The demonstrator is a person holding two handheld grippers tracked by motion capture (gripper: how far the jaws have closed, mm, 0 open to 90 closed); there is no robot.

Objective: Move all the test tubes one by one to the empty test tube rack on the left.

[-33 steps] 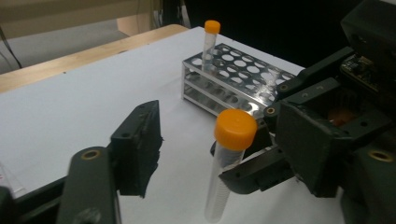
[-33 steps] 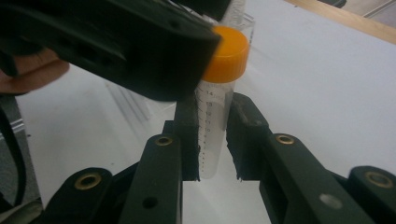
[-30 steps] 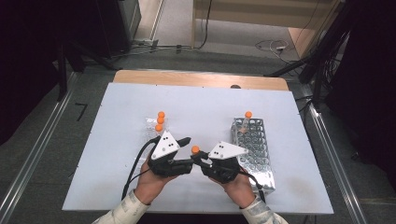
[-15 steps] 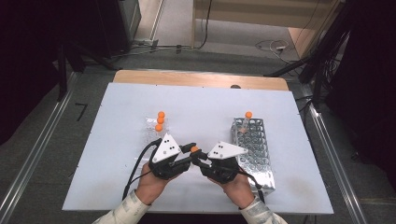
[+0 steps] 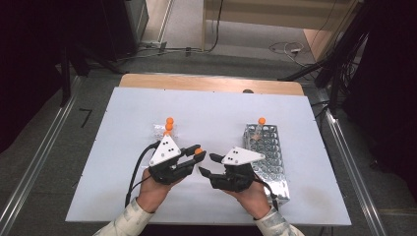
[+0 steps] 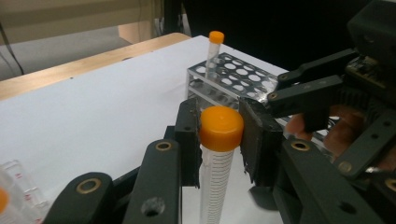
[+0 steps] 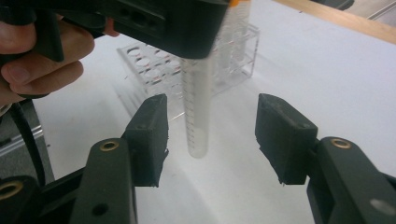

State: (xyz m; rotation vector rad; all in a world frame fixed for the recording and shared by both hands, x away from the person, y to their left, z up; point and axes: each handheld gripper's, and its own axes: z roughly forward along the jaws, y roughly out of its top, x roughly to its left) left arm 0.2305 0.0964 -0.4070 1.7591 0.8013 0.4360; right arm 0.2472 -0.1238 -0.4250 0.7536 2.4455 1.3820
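1. The tube (image 6: 217,154), clear with an orange cap (image 6: 221,127), hangs upright above the table (image 5: 118,196), pinched just under the cap by the left gripper (image 6: 219,140); in the high view its cap shows at the tips of that gripper (image 5: 198,153).
2. Judgement: the grip high on the tube leaves the lower length free, so the tube can be lowered into a rack hole or taken by the other hand.
3. The right gripper (image 7: 210,135) stands at 3 o'clock of the tube in the high view (image 5: 207,164). Its jaws have just been opening and now stand spread, with the tube's lower end (image 7: 198,116) between them but touching neither pad. Judgement: a handover from right to left.
4. The metal rack (image 5: 268,152) lies at 3 o'clock of both grippers, one capped tube (image 5: 259,125) standing in its far corner.
5. At 11 o'clock of the left gripper, a clear plastic rack (image 5: 160,130) holds more orange-capped tubes (image 5: 169,124).
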